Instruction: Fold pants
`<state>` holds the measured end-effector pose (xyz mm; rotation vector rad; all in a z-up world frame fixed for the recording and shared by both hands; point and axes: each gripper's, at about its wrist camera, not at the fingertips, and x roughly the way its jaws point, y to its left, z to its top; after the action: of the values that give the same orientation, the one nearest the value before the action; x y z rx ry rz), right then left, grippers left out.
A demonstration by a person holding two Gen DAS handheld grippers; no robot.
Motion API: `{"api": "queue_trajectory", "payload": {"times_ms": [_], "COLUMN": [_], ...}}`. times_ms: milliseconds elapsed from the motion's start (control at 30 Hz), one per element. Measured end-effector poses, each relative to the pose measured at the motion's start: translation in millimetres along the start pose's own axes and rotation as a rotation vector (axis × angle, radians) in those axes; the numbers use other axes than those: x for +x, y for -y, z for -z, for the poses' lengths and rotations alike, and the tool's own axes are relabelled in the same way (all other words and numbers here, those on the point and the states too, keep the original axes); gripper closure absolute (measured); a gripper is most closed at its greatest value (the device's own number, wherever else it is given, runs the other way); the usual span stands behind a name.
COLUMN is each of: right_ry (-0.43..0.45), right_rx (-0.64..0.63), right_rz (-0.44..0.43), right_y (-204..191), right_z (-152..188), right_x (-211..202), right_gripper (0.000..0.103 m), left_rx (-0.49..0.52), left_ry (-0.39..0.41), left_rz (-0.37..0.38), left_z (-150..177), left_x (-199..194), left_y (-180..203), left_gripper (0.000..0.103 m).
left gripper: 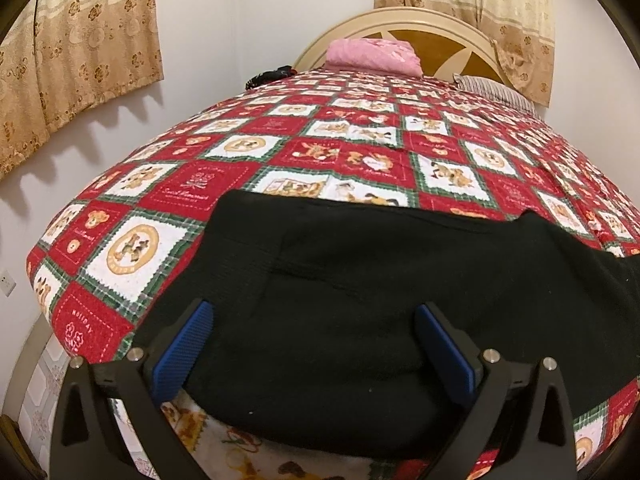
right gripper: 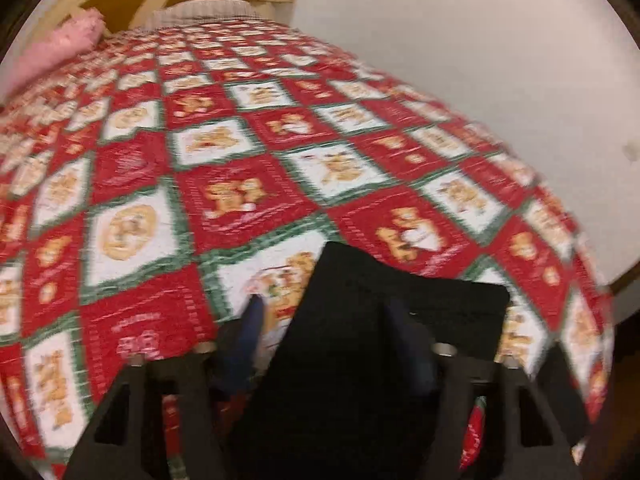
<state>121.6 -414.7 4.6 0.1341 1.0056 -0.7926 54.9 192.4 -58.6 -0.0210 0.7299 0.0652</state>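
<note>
The left gripper (left gripper: 316,340) is held wide over the black pants (left gripper: 400,280), laid sideways toward the right gripper (right gripper: 324,332), also open.

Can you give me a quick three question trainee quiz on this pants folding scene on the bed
1. True or false: the left gripper is open, its blue pads either side of the black pants.
2. What colour is the bundle by the headboard? A pink, B green, C blue.
3. Fill in: the pants lie on a red, white and green ____.

Key: 1 true; 2 A; 3 quilt.
</note>
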Motion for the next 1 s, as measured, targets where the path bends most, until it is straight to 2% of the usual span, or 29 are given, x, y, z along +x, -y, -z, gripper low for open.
{"api": "queue_trajectory", "payload": {"times_ms": [33, 100, 200, 333, 400, 467, 567, 767, 833, 967, 1000], "right_ry": [0.009, 0.020, 0.093, 0.269, 0.320, 0.353, 0.350, 0.286, 0.251, 0.282, 0.268], "right_rx": [-0.011, 0.005, 0.085, 0.239, 0.303, 0.376, 0.502, 0.594, 0.577, 0.540, 0.555], "right_rz": [-0.022, -0.083, -0.256, -0.510, -0.566, -0.596, -0.655, -0.650, -0.639, -0.643, -0.657], "right_y": [3.5, 12.6, 39.3, 103.7, 130.4, 163.2, 204.9, 241.5, 238.3, 229.2, 229.5], "right_z": [-0.5, -1.1, 6.6, 37.1, 55.3, 80.6, 116.8, 171.2, 173.4, 164.4, 162.2], "right_x": [-4.9, -12.7, -38.5, -91.6, -103.3, -109.9, -99.5, -65.4, -59.5, -69.6, -68.0], "right_gripper": [0.093, 0.098, 0.099, 0.099, 0.099, 0.099, 0.099, 0.099, 0.099, 0.098, 0.098], "left_rx": [0.001, 0.001, 0.001, 0.000, -0.001, -0.002, -0.006, -0.008, -0.007, -0.011, -0.011], "left_ry": [0.001, 0.001, 0.001, -0.003, -0.003, -0.005, -0.009, -0.011, -0.011, -0.014, -0.013], "left_rz": [-0.003, -0.002, -0.002, -0.004, -0.004, -0.008, -0.009, -0.017, -0.021, -0.027, -0.028], "left_z": [0.1, 0.0, -0.1, -0.2, -0.5, -1.1, -1.8, -2.5, -2.4, -2.7, -2.6], "left_x": [0.2, 0.3, 0.6, 0.8, 0.8, 1.3, 1.2, 2.3, 2.7, 2.7, 2.6], "left_y": [0.3, 0.4, 0.7, 0.8, 0.5, 1.4, 0.5, 1.0, 1.5, 2.1, 2.1], "left_gripper": [0.000, 0.000, 0.000, 0.000, 0.000, 0.000, 0.000, 0.000, 0.000, 0.000, 0.000]}}
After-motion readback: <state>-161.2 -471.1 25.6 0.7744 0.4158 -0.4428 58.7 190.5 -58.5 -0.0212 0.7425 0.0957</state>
